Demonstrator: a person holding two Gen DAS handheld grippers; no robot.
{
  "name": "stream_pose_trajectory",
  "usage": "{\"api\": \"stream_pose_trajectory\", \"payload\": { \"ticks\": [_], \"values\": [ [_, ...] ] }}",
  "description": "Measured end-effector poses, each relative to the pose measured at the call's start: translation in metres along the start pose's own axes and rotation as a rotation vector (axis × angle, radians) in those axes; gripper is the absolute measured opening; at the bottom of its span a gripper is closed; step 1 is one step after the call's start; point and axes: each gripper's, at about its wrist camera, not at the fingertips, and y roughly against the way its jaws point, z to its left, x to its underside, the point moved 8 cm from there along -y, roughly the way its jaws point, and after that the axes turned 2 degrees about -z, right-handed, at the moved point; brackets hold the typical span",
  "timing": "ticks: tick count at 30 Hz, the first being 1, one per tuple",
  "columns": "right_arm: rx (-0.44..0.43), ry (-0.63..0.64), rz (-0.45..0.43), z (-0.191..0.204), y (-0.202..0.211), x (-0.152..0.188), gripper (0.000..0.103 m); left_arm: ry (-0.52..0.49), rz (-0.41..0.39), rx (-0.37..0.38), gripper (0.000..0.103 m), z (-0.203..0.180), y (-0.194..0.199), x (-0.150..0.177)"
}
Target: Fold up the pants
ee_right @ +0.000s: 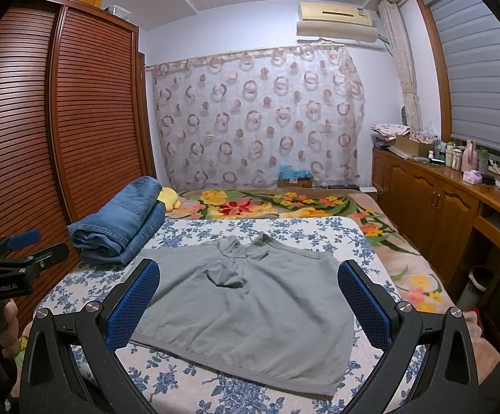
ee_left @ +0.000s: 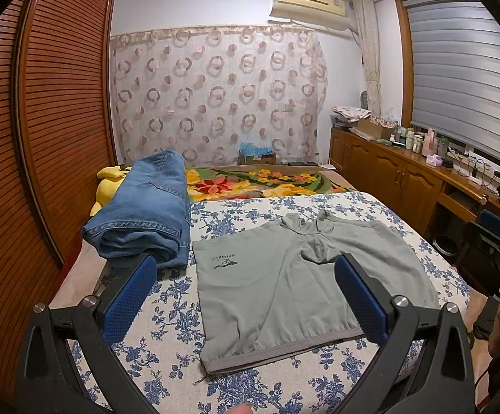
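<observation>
Both tools, left tool (ee_left: 246, 296) & right tool (ee_right: 248, 302): black curved frames w/ silver screws, blue dimpled pads (ee_right: 134, 305). White "GenRobot.AI" lettering on left tool's body. Bare-skinned hand (ee_right: 7, 327).

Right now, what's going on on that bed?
A person holds a hand-held gripper in each hand above the bed. Both the left hand-held gripper and the right hand-held gripper are open and hold nothing. A grey-green pair of shorts lies spread flat, not yet folded. A folded pair of jeans sits beside it, to the left.
</observation>
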Motion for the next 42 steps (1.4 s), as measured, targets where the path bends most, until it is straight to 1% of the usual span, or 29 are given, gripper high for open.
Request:
{"api": "stream_pose_trajectory", "payload": {
  "ticks": [3,4,6,42],
  "values": [
    [0.0,0.0,-0.002,0.0,0.001,-0.001,0.103,-0.001,-0.001,0.001,0.103,0.0,0.0,0.0],
    [0.001,0.0,-0.002,0.0,0.001,-0.001,0.103,-0.001,-0.002,0.001,0.103,0.003,0.007,-0.002],
    [0.0,0.0,-0.004,0.0,0.002,-0.001,0.103,-0.002,-0.003,0.001,0.103,0.003,0.009,-0.004],
    [-0.002,0.0,-0.01,0.001,0.002,-0.002,0.103,-0.003,-0.015,0.0,0.103,0.002,0.015,-0.008]
  ]
}}
